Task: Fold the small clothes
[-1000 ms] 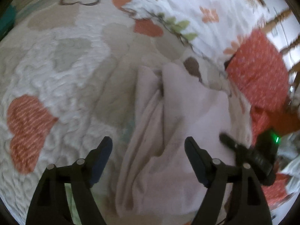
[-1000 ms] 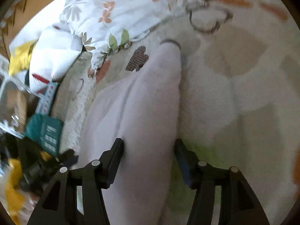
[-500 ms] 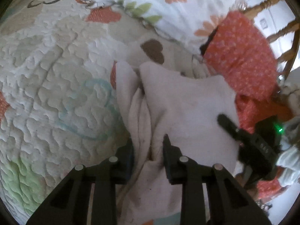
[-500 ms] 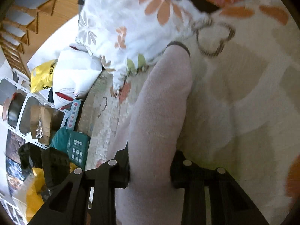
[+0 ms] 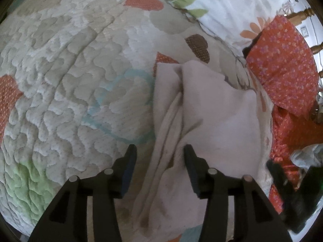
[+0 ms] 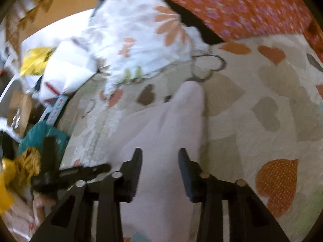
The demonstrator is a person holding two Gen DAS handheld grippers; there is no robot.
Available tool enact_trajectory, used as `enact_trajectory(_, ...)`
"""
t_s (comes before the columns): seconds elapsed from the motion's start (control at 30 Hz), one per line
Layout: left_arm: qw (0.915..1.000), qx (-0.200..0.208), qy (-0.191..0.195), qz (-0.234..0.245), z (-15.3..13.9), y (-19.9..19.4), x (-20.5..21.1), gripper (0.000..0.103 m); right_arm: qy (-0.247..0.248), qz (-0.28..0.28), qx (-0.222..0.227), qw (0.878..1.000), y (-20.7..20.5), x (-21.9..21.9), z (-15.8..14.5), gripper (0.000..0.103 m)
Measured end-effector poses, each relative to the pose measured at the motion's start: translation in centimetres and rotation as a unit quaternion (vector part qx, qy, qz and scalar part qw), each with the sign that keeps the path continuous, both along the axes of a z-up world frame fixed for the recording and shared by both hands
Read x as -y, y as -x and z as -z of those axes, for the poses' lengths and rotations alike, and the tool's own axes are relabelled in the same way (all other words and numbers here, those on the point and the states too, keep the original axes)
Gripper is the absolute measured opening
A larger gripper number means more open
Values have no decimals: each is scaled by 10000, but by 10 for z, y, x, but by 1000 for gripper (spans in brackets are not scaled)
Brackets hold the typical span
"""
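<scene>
Left tongs [image 5: 159, 157] are sitting spread apart over the pale pink garment [image 5: 203, 121], fingers [image 5: 129, 161] not pinching anything; a bunched ridge of the cloth is running up between them and the flatter folded part is lying ahead and to the right of the tips. Right tongs [image 6: 159, 161] are also spread, the pale garment [image 6: 167, 127] lying between and ahead of them, narrowing to a rounded end further out; that view is blurring a bit. Garment is resting on the quilted bedspread [image 5: 70, 70] with heart patches, which is stretching off to the left of the left tongs. Floral white bedding [image 5: 212, 4] is lying far ahead of the left tongs, an orange-red patterned cloth [image 5: 282, 60] ahead to their right. In the right wrist view the left-hand tool [image 6: 66, 173] is showing to the left of the right tongs, with a teal thing [image 6: 40, 135] and yellow fabric [image 6: 8, 181] beyond the bed edge there.
</scene>
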State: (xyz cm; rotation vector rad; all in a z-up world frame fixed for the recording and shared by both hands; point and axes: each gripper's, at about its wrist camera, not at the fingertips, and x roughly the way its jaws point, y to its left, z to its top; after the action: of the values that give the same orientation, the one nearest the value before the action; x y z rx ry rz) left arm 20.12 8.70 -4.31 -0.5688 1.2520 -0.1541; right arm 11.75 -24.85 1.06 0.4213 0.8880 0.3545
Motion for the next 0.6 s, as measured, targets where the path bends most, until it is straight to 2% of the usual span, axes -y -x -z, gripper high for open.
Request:
enact_trajectory(0.07,10000,25,23,-19,-2,2,-3,49,205,-259,-238,9992,4,-21,16,35)
enact_trajectory(0.13,10000,69,49,-31,-5,5,-7,50,431,-243,-526,9974,-1,-34,37,35)
enact_trajectory(0.2,9998,205,-4,-53,-15,12,-13,50,410,-193,-714,9964,-3,-37,46,34)
enact_trajectory(0.3,9982,589,10,-71,-36,25,-25,53,514,-96,-485,9975,0,-42,25,35)
enact_trajectory(0.37,9958,901,-103,-150,-52,32,-33,61,564,-100,-311,9979,-3,-48,13,35)
enact_trajectory(0.47,9891,1351,-476,-352,-73,40,-42,67,210,-110,-394,9989,-26,-58,11,35)
enact_trajectory(0.6,9853,1519,-587,-513,-81,44,-54,68,-206,152,-1102,9936,-78,-66,52,35)
